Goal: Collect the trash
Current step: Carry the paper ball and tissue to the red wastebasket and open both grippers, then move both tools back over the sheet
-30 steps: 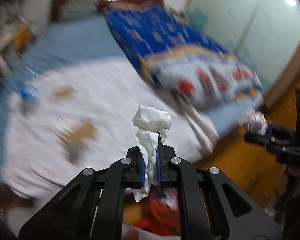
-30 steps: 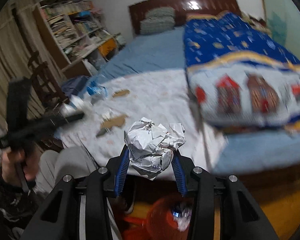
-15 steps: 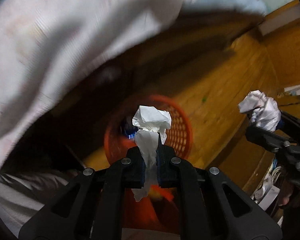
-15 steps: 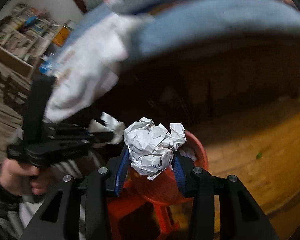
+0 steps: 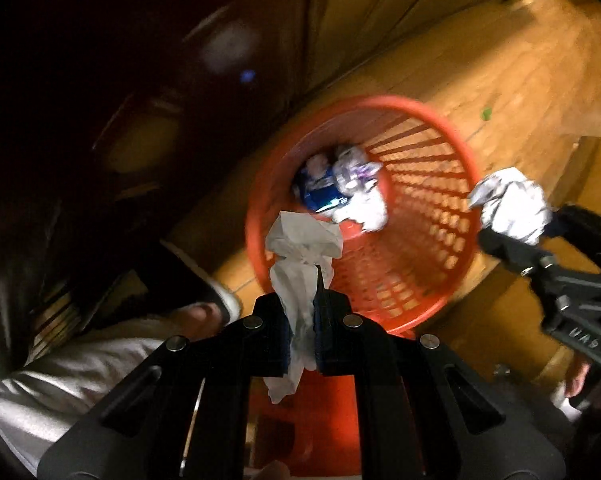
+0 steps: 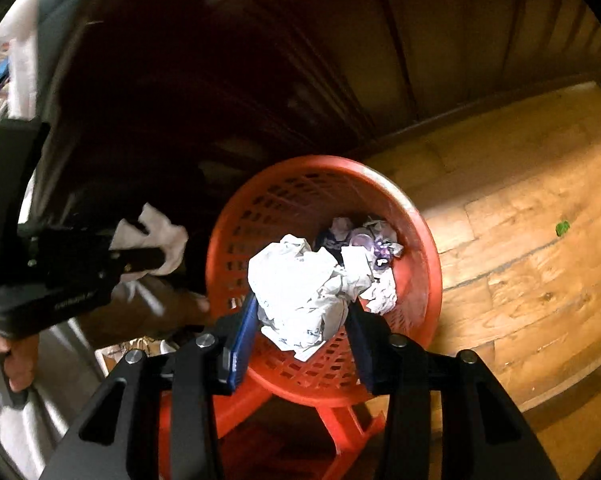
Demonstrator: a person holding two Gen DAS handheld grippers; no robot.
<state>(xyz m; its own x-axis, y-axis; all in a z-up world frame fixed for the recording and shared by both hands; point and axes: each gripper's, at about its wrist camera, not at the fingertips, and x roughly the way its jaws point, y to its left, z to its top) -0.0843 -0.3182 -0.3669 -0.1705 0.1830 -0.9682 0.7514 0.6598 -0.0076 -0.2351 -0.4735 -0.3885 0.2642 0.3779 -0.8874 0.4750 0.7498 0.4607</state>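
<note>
An orange slatted waste basket (image 5: pixel 440 152) (image 6: pixel 428 240) stands on the wooden floor beside the bed's dark base. Crumpled paper and a blue wrapper (image 5: pixel 320 192) lie at its bottom. My left gripper (image 5: pixel 302 304) is shut on a white tissue (image 5: pixel 302 248) and points down over the basket's near rim. My right gripper (image 6: pixel 300 312) is shut on a crumpled ball of white paper (image 6: pixel 300 288) above the basket's mouth. The right gripper with its paper ball (image 5: pixel 512 208) shows at the right of the left wrist view; the left gripper with its tissue (image 6: pixel 156 236) shows at the left of the right wrist view.
The bed's dark wooden side (image 6: pixel 260 60) rises just behind the basket. Wooden floor (image 6: pixel 520 260) spreads to the right, with a small green scrap (image 6: pixel 562 228) on it. A person's grey-trousered leg (image 5: pixel 80 368) and a hand (image 6: pixel 16 360) are at the left. An orange stool (image 6: pixel 340 420) stands under the basket.
Both grippers have dropped from above the bed and tilted downward. They now hang over the orange basket. Each still holds its paper.
</note>
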